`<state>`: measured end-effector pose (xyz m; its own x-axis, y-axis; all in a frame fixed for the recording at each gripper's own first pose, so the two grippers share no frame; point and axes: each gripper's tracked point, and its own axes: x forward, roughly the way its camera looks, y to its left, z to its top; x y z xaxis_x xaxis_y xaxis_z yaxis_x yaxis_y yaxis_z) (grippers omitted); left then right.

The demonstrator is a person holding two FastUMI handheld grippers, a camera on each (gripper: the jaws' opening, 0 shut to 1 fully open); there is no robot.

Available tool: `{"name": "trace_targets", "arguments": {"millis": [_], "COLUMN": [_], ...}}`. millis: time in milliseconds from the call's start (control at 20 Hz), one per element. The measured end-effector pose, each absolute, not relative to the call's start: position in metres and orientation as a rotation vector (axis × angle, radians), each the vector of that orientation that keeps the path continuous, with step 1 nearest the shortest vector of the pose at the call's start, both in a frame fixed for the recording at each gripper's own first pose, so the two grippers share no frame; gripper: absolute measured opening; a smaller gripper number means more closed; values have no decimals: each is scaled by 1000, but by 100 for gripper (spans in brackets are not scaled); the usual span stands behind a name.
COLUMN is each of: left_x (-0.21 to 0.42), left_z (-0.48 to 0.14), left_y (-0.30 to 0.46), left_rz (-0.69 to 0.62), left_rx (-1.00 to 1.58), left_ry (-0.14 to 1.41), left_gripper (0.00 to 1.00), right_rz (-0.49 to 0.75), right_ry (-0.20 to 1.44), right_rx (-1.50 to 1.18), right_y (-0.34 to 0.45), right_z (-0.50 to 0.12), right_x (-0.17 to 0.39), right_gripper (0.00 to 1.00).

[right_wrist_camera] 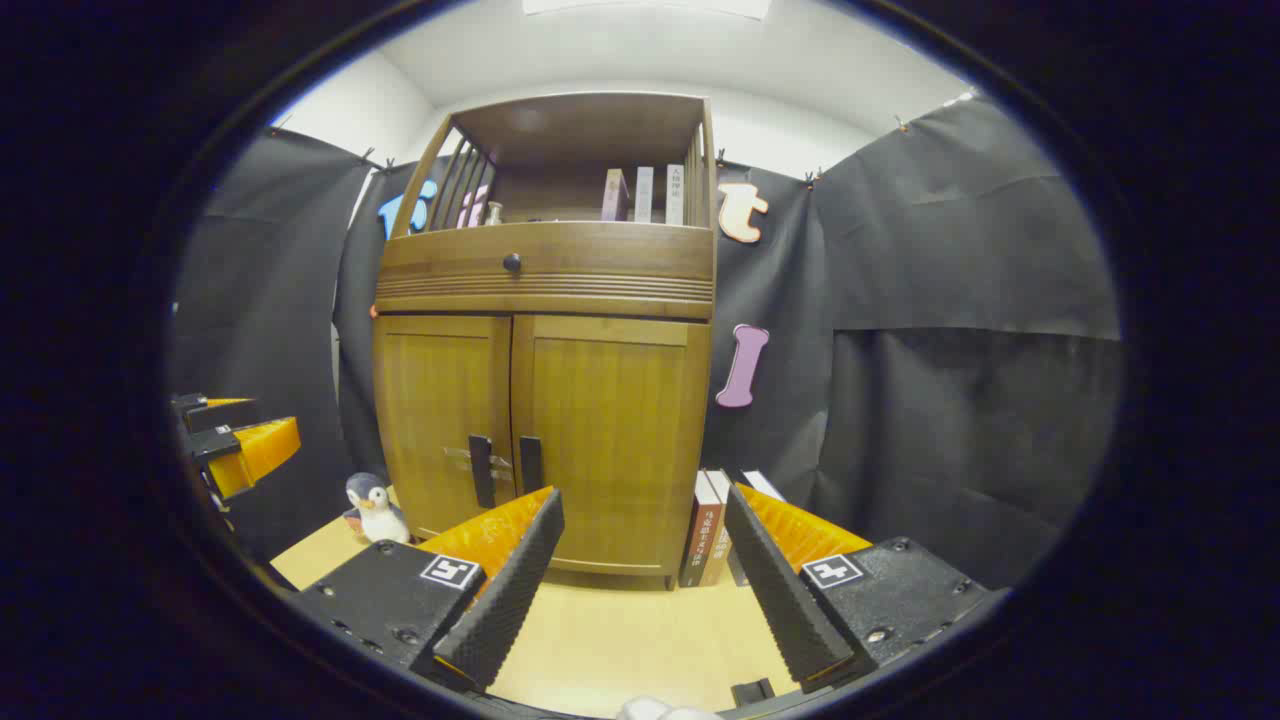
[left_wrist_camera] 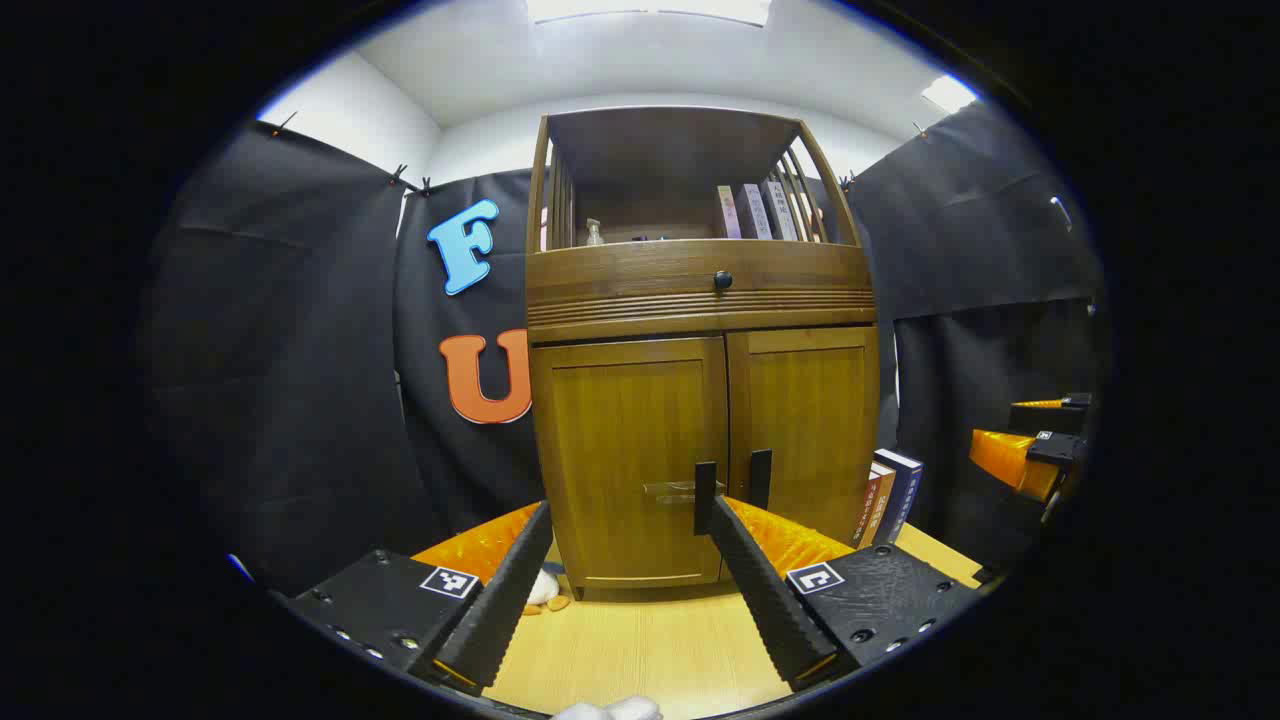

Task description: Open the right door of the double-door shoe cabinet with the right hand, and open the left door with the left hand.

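Shoe cabinet (left_wrist_camera: 700,400) doors both closed; left claw (left_wrist_camera: 625,520) and right claw (right_wrist_camera: 640,510) gape wide, empty.

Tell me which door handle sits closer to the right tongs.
The right handle, on the right door. It is the one nearer the books, and the right tongs sit open on that side.

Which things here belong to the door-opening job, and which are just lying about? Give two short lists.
Part of the job:
- right door with its handle
- left door with its handle
- left gripper, fingers apart
- right gripper, fingers apart

Just lying about:
- penguin toy
- books beside the cabinet
- books on the upper shelf
- drawer knob
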<state>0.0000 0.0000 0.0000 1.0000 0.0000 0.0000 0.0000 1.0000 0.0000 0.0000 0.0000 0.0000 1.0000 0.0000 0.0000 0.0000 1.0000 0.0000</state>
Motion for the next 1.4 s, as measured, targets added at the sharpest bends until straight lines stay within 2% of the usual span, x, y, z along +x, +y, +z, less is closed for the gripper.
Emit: {"name": "trace_targets", "arguments": {"millis": [900, 1400], "left_x": [2, -12], "left_z": [-5, -8], "left_y": [17, 53], "left_rz": [19, 83], "left_rx": [23, 18], "left_ry": [20, 30], "left_gripper": [96, 96], "right_rz": [28, 110], "right_ry": [35, 88], "right_rx": [-12, 4], "right_y": [20, 77], "right_z": [-17, -61], "right_x": [33, 109], "right_gripper": [100, 100]}}
